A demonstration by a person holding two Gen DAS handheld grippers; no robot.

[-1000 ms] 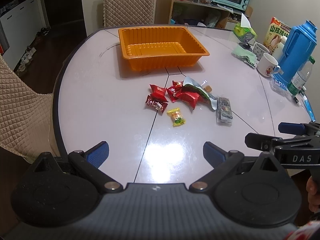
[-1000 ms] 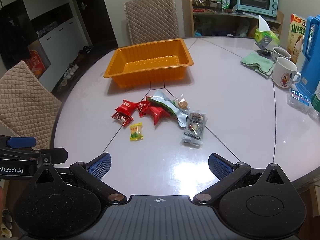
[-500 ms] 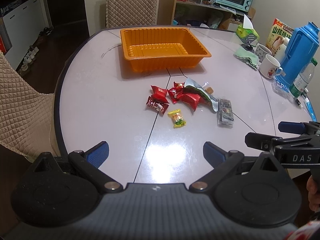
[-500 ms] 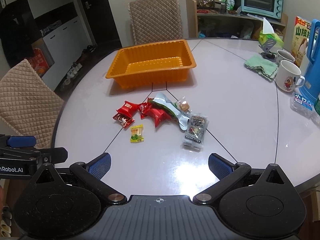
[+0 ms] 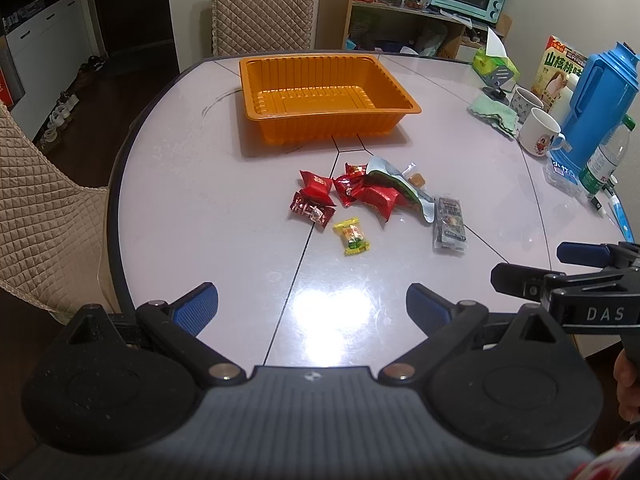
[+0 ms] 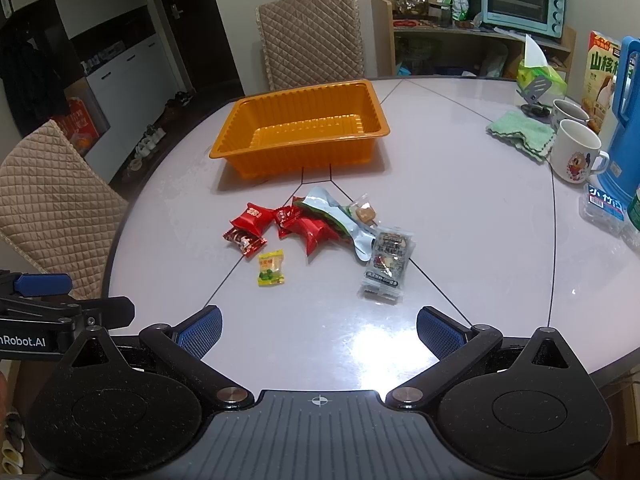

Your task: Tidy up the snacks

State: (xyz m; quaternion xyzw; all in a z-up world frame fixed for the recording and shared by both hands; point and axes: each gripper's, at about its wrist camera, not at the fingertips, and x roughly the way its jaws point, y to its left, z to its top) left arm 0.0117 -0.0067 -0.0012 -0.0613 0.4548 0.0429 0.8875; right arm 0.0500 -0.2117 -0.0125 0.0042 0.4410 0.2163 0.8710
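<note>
An empty orange tray [image 5: 328, 96] [image 6: 304, 132] sits at the far middle of the round table. In front of it lies a loose heap of snacks: red packets [image 5: 316, 188] [image 6: 252, 218], a yellow candy [image 5: 352, 236] [image 6: 271, 267], a silver-green pouch [image 5: 396, 184] [image 6: 336, 216] and a grey packet [image 5: 450, 224] [image 6: 386, 264]. My left gripper [image 5: 312, 308] is open and empty above the near table edge. My right gripper [image 6: 318, 328] is open and empty too, beside it.
At the right stand two mugs [image 5: 538, 132], a blue thermos [image 5: 600, 100], a water bottle [image 5: 606, 156], a green cloth [image 6: 520, 134], a tissue box [image 6: 538, 74] and a snack box [image 5: 560, 68]. Quilted chairs stand at the far side [image 6: 312, 40] and the left [image 6: 48, 196].
Both grippers have tilted up and drawn back slightly, so the table and snacks sit a little higher and farther in view. Nothing on the table has moved.
</note>
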